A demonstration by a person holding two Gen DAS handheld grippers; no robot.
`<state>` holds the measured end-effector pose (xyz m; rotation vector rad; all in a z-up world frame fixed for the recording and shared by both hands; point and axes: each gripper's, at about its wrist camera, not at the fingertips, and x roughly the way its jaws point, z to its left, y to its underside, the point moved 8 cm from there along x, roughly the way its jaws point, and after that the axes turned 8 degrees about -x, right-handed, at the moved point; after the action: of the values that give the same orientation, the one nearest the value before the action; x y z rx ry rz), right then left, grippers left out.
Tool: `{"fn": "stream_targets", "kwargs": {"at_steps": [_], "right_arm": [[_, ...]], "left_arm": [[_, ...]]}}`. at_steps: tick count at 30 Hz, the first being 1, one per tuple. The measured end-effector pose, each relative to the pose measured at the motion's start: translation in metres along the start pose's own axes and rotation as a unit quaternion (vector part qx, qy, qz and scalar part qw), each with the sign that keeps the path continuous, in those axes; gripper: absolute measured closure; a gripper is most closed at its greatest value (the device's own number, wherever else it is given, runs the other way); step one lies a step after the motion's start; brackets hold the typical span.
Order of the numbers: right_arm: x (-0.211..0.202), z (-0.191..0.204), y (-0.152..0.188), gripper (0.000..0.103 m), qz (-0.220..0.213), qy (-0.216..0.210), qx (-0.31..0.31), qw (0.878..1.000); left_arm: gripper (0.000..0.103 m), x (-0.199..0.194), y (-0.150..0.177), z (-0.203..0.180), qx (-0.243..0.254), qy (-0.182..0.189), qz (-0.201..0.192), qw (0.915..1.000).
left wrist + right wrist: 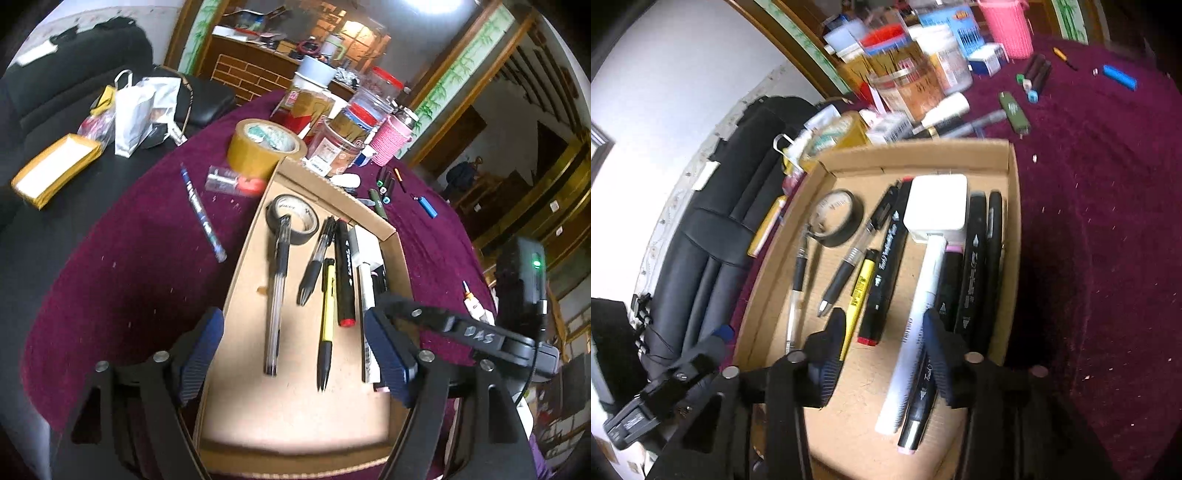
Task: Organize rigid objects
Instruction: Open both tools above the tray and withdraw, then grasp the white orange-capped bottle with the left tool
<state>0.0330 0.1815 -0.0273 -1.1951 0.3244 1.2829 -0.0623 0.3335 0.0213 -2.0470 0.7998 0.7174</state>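
A shallow cardboard tray (pixel 243 258) sits on a maroon cloth and holds pens and markers. My left gripper (pixel 295 354) stands open over the tray's near end. A clear pen (pixel 275 295) and a yellow pen (pixel 327 325) lie loose between its fingers. My right gripper (pixel 884 350) is open above the tray (pixel 1012 206). A white marker (pixel 919 321) lies flat between its fingers, close to the right one. Also in the tray are a black tape roll (pixel 836 218), a red-ended black marker (pixel 886 266), a white square box (pixel 938 203) and black markers (pixel 975 258).
Beyond the tray stand a brown tape roll (pixel 266 147), jars (pixel 332 144) and a pink cup (pixel 391 140). A blue pen (pixel 203 218), a green knife (pixel 1014 110) and a blue lighter (pixel 1119 77) lie on the cloth. A black seat (pixel 713 229) is at the left.
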Motion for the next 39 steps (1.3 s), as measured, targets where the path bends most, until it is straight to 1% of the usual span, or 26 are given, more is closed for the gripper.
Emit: {"fn": "stream_targets", "kwargs": {"at_steps": [1,3,4,7,9,12,15,18,19,21,22,25,27,28,30,32,33,36,39], "right_arm": [[-0.006,0.000,-0.001,0.052,-0.006,0.000,-0.004,1.000],[-0.021,-0.006,-0.002,0.043,-0.022,0.008,-0.012,1.000],[-0.027,-0.009,-0.002,0.042,-0.029,0.012,-0.013,0.999],[-0.050,-0.026,0.002,0.041,-0.049,0.024,-0.019,0.998],[-0.066,-0.044,0.008,0.041,-0.060,0.038,-0.021,0.997],[-0.092,-0.079,0.018,0.041,-0.078,0.061,-0.007,0.995],[-0.125,-0.123,0.028,0.041,-0.101,0.075,0.025,0.992],[-0.161,-0.175,0.038,0.041,-0.125,0.108,0.064,0.984],[-0.178,-0.199,0.042,0.041,-0.135,0.125,0.083,0.979],[-0.203,-0.234,0.048,0.042,-0.152,0.148,0.114,0.971],[-0.219,-0.256,0.052,0.042,-0.162,0.165,0.130,0.964],[-0.250,-0.302,0.057,0.042,-0.179,0.203,0.160,0.949],[-0.261,-0.325,0.057,0.042,-0.188,0.212,0.176,0.943],[-0.264,-0.334,0.056,0.042,-0.191,0.208,0.184,0.941],[-0.263,-0.341,0.048,0.042,-0.195,0.191,0.190,0.943],[-0.254,-0.339,0.035,0.042,-0.194,0.172,0.176,0.950],[-0.247,-0.337,0.027,0.042,-0.190,0.161,0.163,0.955],[-0.225,-0.334,0.007,0.041,-0.180,0.135,0.145,0.963],[-0.200,-0.336,-0.005,0.041,-0.161,0.123,0.132,0.970]], "left_arm": [[0.025,-0.003,0.003,0.001,-0.005,0.001,0.000,1.0000],[0.025,-0.007,0.008,0.001,-0.010,0.004,-0.003,0.9999],[0.025,-0.010,0.011,0.001,-0.014,0.006,-0.006,0.9999],[0.025,-0.018,0.018,-0.005,-0.018,0.013,-0.012,0.9997],[0.025,-0.024,0.022,-0.015,-0.012,0.021,-0.017,0.9996],[0.025,-0.031,0.028,-0.043,0.015,0.036,-0.027,0.9989],[0.023,-0.030,0.039,-0.075,0.045,0.060,-0.024,0.9969],[0.020,-0.019,0.060,-0.118,0.091,0.089,-0.003,0.9918],[0.020,-0.015,0.068,-0.130,0.104,0.097,0.006,0.9899],[0.020,-0.003,0.084,-0.151,0.122,0.106,0.026,0.9865],[0.020,0.002,0.091,-0.158,0.126,0.110,0.035,0.9853],[0.020,0.020,0.114,-0.180,0.131,0.123,0.064,0.9817],[0.020,0.032,0.128,-0.192,0.129,0.126,0.080,0.9804],[0.020,0.036,0.132,-0.195,0.129,0.126,0.083,0.9801],[0.020,0.044,0.140,-0.202,0.131,0.120,0.091,0.9800],[0.020,0.052,0.147,-0.207,0.134,0.109,0.096,0.9803],[0.020,0.054,0.149,-0.208,0.134,0.105,0.097,0.9807],[0.020,0.061,0.155,-0.213,0.136,0.092,0.101,0.9813],[0.020,0.063,0.158,-0.216,0.141,0.084,0.105,0.9809]]}}
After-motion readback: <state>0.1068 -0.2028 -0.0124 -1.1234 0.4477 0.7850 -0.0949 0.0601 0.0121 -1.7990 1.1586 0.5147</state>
